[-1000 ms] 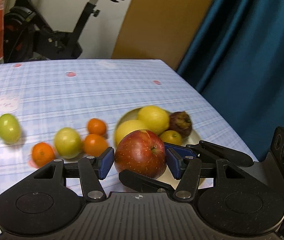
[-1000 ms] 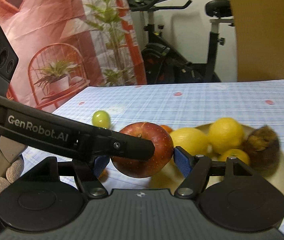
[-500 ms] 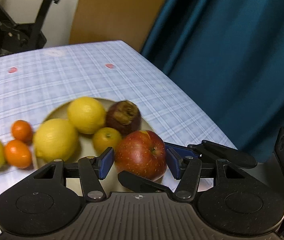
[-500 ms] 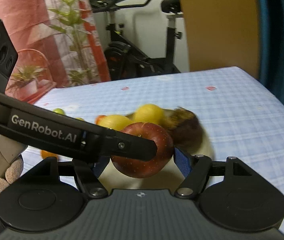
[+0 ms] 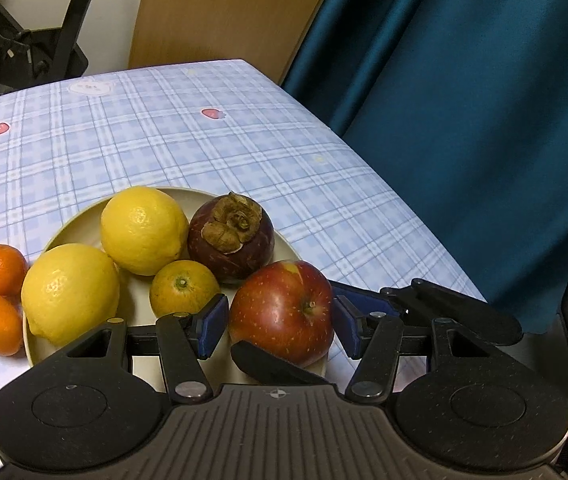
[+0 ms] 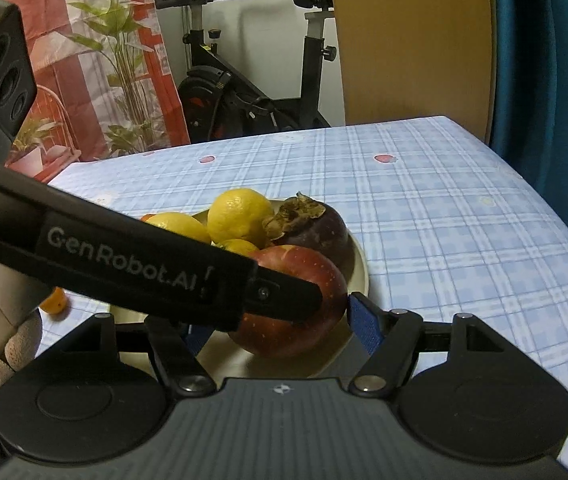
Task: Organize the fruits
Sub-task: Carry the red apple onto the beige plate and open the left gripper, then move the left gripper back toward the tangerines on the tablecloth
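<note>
Red apple [image 5: 282,310] | between left gripper [image 5: 278,322] pads | over plate [image 5: 284,240]

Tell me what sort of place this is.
Likely a room in a home: a black exercise bike, a teal curtain, and a table under a blue plaid cloth.

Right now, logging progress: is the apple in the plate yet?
Over it; whether it rests there, cannot tell: apple sits between both grippers' pads above the plate.
</note>
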Tool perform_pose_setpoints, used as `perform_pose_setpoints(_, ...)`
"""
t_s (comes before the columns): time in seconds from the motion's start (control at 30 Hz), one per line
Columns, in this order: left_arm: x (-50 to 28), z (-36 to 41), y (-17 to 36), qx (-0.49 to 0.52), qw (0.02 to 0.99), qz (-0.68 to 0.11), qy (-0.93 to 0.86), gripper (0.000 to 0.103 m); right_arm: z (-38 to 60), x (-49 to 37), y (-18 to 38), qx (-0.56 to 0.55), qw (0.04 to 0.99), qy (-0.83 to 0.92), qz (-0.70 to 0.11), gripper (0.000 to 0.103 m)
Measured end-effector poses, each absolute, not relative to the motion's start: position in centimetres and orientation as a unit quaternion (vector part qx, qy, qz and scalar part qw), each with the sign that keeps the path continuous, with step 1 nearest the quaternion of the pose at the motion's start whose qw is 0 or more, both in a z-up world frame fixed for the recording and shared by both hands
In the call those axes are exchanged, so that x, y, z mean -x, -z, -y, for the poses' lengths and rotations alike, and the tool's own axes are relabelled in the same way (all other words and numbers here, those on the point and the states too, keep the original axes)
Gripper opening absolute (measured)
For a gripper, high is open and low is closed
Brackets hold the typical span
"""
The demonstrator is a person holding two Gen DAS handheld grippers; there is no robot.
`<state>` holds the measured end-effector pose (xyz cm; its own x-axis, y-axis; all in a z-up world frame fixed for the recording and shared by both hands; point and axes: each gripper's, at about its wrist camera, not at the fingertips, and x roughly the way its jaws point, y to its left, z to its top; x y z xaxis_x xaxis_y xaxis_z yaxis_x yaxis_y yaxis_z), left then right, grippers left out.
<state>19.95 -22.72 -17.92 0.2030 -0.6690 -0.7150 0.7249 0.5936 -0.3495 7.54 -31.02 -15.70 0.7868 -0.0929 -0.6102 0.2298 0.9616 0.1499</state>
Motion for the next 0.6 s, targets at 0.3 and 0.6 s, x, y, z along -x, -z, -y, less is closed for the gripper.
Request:
perform_pose_setpoints(0.3,-20.2,23.6,18.4,-0.034,0.773,-0.445,0.450,0.059,30.9,-7.9,16.0,-0.086,0.941,0.094,-0.314,0.071)
perform_pose_setpoints(0.6,-19.9,21.7,16.7,-0.007,0.797,-0.419,0.435,0.059,30.5,-8.0,15.8,-0.073,0.940,0.103,-0.317,0.072)
